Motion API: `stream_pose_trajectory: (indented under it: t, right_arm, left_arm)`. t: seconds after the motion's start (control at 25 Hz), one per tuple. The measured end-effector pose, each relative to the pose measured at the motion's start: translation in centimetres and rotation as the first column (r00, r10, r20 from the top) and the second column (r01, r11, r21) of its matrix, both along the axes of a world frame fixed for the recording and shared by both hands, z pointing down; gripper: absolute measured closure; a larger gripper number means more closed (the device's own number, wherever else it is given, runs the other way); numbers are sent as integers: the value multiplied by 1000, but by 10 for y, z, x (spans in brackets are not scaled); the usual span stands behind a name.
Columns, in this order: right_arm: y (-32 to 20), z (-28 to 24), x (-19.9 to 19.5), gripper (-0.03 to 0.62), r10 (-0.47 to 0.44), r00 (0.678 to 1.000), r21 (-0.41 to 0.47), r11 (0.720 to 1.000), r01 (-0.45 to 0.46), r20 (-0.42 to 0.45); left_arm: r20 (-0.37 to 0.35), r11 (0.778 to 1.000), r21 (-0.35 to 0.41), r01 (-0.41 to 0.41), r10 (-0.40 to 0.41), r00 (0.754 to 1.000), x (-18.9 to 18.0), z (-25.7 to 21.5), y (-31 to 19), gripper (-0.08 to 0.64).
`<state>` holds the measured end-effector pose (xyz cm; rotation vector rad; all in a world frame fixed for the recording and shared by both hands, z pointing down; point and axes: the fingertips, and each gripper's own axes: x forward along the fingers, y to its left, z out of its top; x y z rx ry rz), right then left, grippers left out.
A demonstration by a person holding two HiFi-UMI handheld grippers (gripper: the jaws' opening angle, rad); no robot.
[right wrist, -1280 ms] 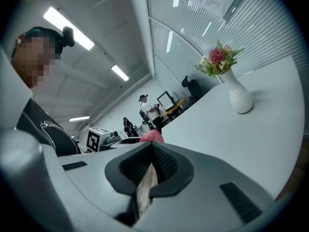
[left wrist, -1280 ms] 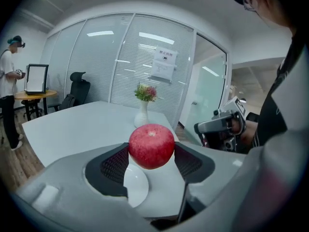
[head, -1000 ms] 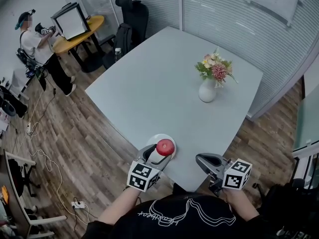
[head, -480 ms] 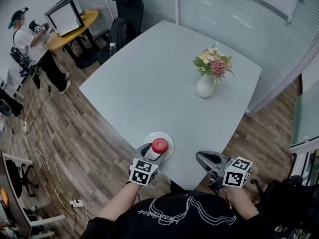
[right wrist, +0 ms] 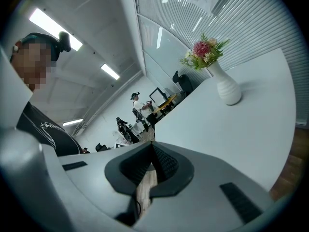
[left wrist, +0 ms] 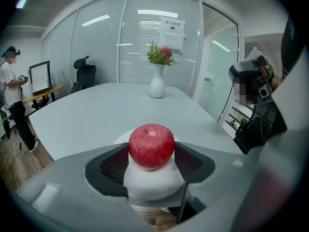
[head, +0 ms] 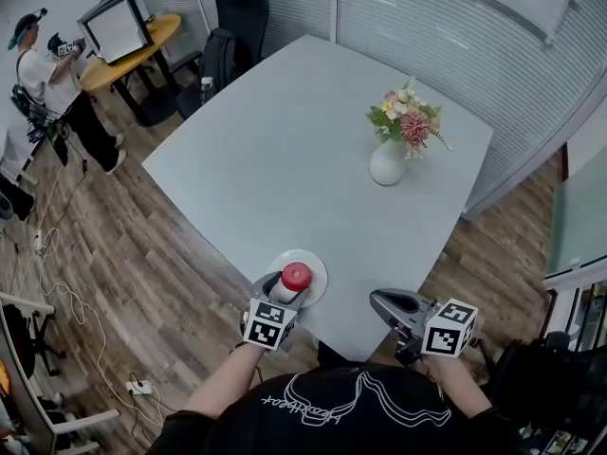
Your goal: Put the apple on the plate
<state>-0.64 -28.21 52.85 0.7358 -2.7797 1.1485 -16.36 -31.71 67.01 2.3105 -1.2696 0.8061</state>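
A red apple point(head: 295, 276) point(left wrist: 151, 145) is held between the jaws of my left gripper point(head: 289, 290) point(left wrist: 151, 153), which is shut on it. It hangs just over a small white plate point(head: 313, 271) point(left wrist: 120, 138) at the near edge of the pale grey table point(head: 285, 159). I cannot tell if the apple touches the plate. My right gripper point(head: 379, 303) point(right wrist: 152, 151) is shut with nothing in it. It hovers at the table's near edge, to the right of the plate.
A white vase of flowers point(head: 388, 162) point(right wrist: 226, 86) stands at the far right of the table. Wooden floor lies to the left, with a black office chair point(head: 237, 3) at the far end. A person point(head: 43, 74) stands by a yellow desk.
My left gripper has drifted a little to the left over the plate, still shut on the apple. The right gripper has barely moved. The head view has shifted slightly.
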Motion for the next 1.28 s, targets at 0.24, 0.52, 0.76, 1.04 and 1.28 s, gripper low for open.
stream_pose_trajectory:
  t: [0.24,0.52,0.76,1.04,1.28]
  right_arm:
    - [-2,2,0,583,13,1000,-20,1000,-13,-2]
    - [6,3,-11,583,1,1000,-26,1000,-1,0]
    - [17,-2,-18,583,-11,1000,-14,1000,11,-6]
    - [36,-18,-29,583,-43,999,53,998,45,-28]
    - [60,-40,-49,583,-89,996,115,989,88,4]
  left_arm:
    - [-12,1000,25,1,0,1000,1,2,0,256]
    - [-7,1000,23,-8,8,1000,2,11,5,256]
    - [-50,1000,29,12,-11,999,-2,0,11,241]
    - [-193,994,40,102,-93,977,-14,-53,33,242]
    - [-348,992,99,79,-39,937,-10,-129,74,242]
